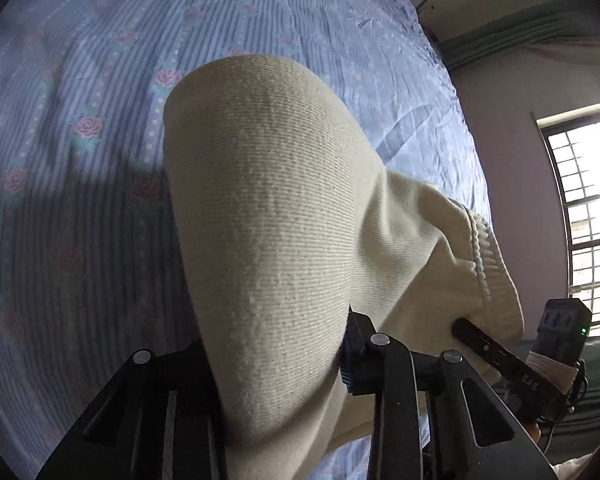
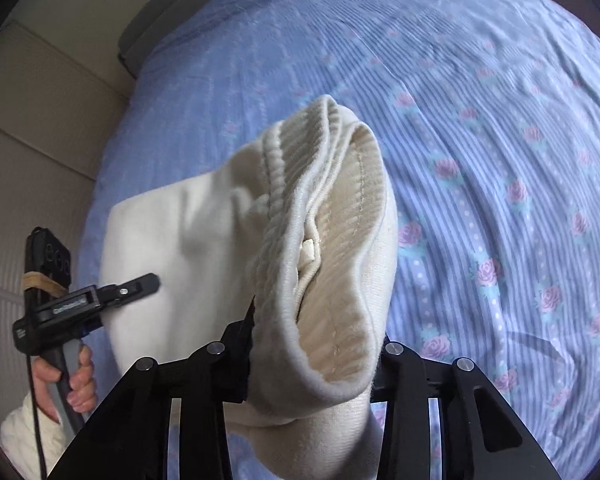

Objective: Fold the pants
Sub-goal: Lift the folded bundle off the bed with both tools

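- The cream ribbed-knit pants (image 1: 284, 216) hang lifted above the blue striped bedsheet printed with pink roses (image 1: 80, 120), stretched between both tools.
- The black left gripper (image 1: 280, 376) is clamped on a smooth fold of the fabric, which rises straight ahead of its fingers.
- The black right gripper (image 2: 312, 360) is closed on the elasticated waistband (image 2: 300, 208), which bulges open just in front of it.
- Off to the left gripper's right, a barred window (image 1: 584, 216) lets in daylight.
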The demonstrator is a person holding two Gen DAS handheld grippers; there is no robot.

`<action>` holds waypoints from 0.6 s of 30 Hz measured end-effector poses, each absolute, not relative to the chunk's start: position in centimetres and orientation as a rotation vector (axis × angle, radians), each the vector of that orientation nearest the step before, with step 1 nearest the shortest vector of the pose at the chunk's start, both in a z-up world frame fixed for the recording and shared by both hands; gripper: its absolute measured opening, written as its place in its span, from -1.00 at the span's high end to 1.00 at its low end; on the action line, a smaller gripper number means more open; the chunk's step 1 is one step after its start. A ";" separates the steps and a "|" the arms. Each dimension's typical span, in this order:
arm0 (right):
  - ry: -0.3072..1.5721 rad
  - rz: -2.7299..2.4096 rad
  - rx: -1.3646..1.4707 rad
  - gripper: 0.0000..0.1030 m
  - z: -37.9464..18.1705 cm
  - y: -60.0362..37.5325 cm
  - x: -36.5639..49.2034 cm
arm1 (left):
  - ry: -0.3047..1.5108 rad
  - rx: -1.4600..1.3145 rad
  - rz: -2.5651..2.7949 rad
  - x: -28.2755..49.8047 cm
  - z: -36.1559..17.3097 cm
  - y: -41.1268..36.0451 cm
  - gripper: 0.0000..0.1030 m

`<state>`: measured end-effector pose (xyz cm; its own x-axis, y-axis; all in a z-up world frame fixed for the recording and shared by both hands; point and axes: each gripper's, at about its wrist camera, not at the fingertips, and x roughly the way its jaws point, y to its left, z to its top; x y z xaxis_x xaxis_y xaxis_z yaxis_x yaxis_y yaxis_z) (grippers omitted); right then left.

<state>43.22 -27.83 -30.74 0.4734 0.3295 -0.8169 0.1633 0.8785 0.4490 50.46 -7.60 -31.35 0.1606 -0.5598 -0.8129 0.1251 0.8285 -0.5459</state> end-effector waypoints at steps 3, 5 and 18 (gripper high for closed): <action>1.054 0.146 0.447 0.24 -28.1 -27.1 42.3 | 1.324 -0.417 -0.507 48.5 -29.8 -7.7 0.39; 1.042 0.173 0.427 0.25 -26.5 -27.0 41.2 | 1.324 -0.404 -0.499 46.9 -28.8 -7.9 0.39; 0.942 0.396 0.287 0.25 -17.0 -24.3 32.0 | 1.166 -0.397 -0.373 33.3 -18.5 -6.0 0.39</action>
<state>31.99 -24.34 -17.04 0.5251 0.4490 -0.7230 -0.2032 0.8911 0.4058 33.26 -6.01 -18.50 0.3487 -0.4798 -0.8051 0.0772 0.8708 -0.4856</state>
